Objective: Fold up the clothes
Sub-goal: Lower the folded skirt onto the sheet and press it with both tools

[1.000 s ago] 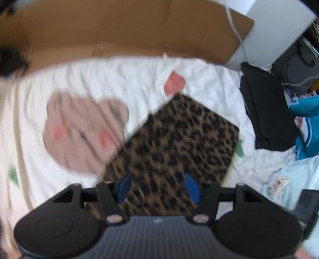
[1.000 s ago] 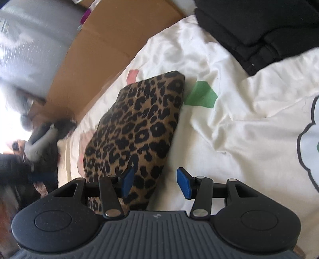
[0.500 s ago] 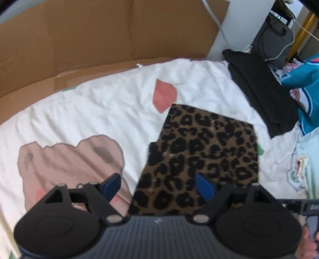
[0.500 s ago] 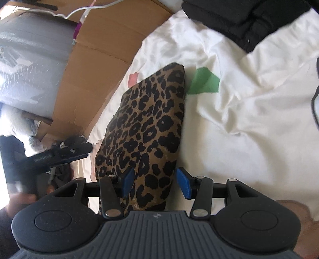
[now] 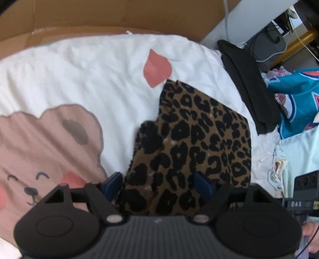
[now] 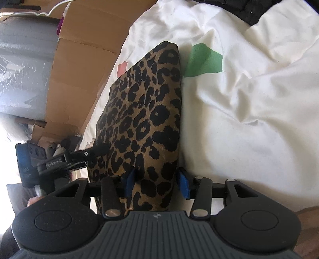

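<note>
On a white bedsheet (image 5: 103,75) printed with a bear, a folded leopard-print garment (image 5: 195,143) lies flat beside a black garment (image 5: 251,89). The left gripper (image 5: 158,185) and right gripper (image 6: 157,182) both sit spread wide at its near edge, clasping nothing.

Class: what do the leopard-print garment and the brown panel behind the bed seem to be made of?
Leopard-print garment: probably soft knit or woven fabric, matte; it lies folded with rounded edges. Brown panel: likely corrugated cardboard, dull brown, with a straight crease line.

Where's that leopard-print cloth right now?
The leopard cloth lies folded on the white sheet, between both open grippers, right of the bear print and left of the black clothes.
</note>
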`<state>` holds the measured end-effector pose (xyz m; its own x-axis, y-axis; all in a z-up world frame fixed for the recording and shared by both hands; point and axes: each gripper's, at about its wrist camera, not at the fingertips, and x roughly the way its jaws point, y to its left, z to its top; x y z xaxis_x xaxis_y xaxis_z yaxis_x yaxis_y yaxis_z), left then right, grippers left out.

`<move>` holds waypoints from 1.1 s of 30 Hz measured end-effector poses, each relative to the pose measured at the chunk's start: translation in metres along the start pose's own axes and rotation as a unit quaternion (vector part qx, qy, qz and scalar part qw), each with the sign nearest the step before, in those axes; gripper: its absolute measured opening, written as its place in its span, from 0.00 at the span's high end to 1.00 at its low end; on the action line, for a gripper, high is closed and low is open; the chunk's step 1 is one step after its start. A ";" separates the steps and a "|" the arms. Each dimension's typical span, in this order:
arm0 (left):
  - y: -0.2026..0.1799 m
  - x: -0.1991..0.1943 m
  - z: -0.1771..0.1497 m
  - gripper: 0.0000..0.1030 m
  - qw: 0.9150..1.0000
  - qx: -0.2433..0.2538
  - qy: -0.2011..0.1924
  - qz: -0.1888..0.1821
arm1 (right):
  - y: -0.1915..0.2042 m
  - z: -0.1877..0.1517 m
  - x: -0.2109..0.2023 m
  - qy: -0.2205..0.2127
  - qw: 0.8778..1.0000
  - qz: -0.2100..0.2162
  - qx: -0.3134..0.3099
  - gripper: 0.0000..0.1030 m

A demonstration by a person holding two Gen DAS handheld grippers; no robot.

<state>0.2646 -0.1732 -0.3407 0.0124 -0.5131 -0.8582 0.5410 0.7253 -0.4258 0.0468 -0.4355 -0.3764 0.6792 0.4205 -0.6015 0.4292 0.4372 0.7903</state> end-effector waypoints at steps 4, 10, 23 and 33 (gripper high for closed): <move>-0.001 0.002 -0.003 0.26 1.000 0.002 -0.002 0.003 | -0.001 0.001 0.004 0.003 1.000 0.008 0.015 0.76; -0.002 0.000 -0.004 0.38 1.000 -0.024 0.001 0.004 | 0.006 0.004 0.000 -0.001 1.000 0.017 0.002 0.93; -0.003 -0.008 -0.017 0.43 0.998 -0.064 -0.012 -0.023 | 0.001 0.027 -0.018 -0.003 1.000 0.010 -0.022 0.94; 0.003 0.012 0.016 0.22 0.998 -0.036 0.014 -0.039 | 0.002 0.028 -0.008 -0.013 1.000 -0.002 -0.027 0.46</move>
<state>0.2797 -0.1842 -0.3483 -0.0514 -0.5569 -0.8290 0.4771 0.7155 -0.5103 0.0591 -0.4605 -0.3672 0.6928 0.3980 -0.6014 0.4004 0.4813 0.7798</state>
